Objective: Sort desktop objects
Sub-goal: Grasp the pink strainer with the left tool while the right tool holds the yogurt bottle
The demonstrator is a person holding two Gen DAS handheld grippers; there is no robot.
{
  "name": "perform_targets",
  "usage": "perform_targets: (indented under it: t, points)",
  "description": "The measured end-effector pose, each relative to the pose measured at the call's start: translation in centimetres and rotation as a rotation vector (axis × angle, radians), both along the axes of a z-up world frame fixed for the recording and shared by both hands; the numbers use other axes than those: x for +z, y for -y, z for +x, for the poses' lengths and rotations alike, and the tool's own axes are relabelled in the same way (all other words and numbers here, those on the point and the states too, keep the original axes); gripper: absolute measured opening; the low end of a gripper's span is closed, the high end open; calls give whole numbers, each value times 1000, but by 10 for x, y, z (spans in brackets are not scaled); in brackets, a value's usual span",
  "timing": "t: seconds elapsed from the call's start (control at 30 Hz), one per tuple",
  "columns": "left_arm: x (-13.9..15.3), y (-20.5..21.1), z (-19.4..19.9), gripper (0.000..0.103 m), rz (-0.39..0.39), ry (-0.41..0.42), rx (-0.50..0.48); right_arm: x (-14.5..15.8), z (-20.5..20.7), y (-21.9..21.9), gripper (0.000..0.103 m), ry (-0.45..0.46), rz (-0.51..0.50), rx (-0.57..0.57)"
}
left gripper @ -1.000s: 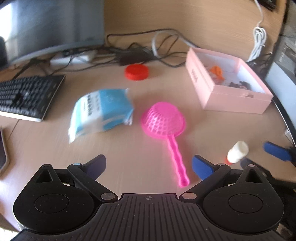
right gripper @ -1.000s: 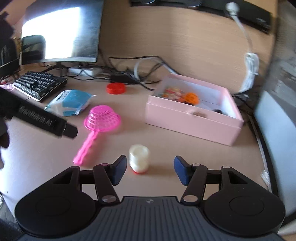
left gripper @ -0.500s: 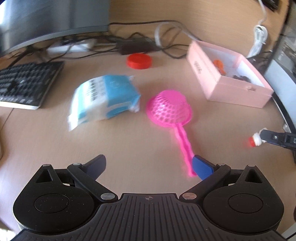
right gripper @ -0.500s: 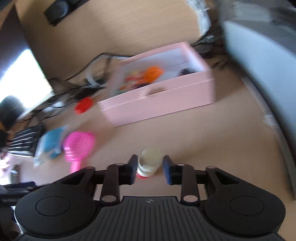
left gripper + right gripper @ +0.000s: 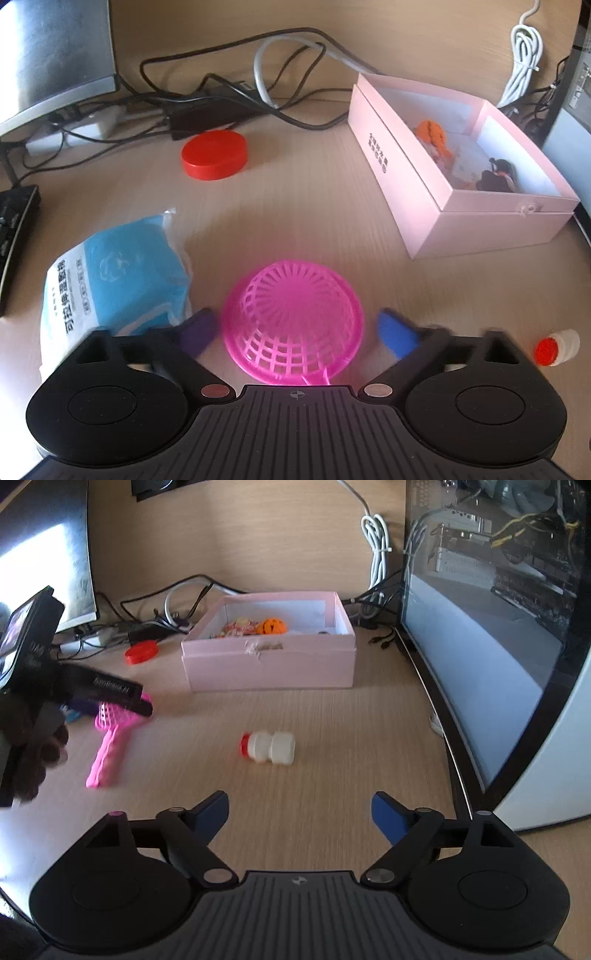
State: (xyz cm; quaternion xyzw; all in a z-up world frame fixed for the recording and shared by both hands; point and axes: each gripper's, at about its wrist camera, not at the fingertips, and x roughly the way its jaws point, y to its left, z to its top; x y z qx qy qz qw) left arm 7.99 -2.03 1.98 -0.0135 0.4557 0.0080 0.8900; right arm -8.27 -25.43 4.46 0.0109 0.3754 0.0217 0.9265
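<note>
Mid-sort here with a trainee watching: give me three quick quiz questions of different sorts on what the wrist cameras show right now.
1. True or false: the small white bottle stands upright on the desk.
2. Which thing lies between the fingers of the left gripper? A) red lid B) pink strainer C) blue tissue pack
3. Fill in: the orange toy sits inside the pink ____.

Key: 1 false, it lies on its side; 2 B; 3 box.
</note>
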Motion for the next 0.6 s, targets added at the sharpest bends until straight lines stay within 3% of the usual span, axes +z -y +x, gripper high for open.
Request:
perform_targets:
  t: [0.17,0.4,0.47,0.6]
  points:
    - [6,5,-21,88,-12,11,-54,-6,1,0,92,-6,-3,13]
    - [12,33,-87,90,-23,2,-265,-12,23,-18,93,-1,-32,104]
    - [12,35,-104,96,-16,-9,-284,-13,26,-24,93,2,-41,142]
    - [9,36,-127,96,-8,-66,-309,-18,32,-32,93,1,-65,189]
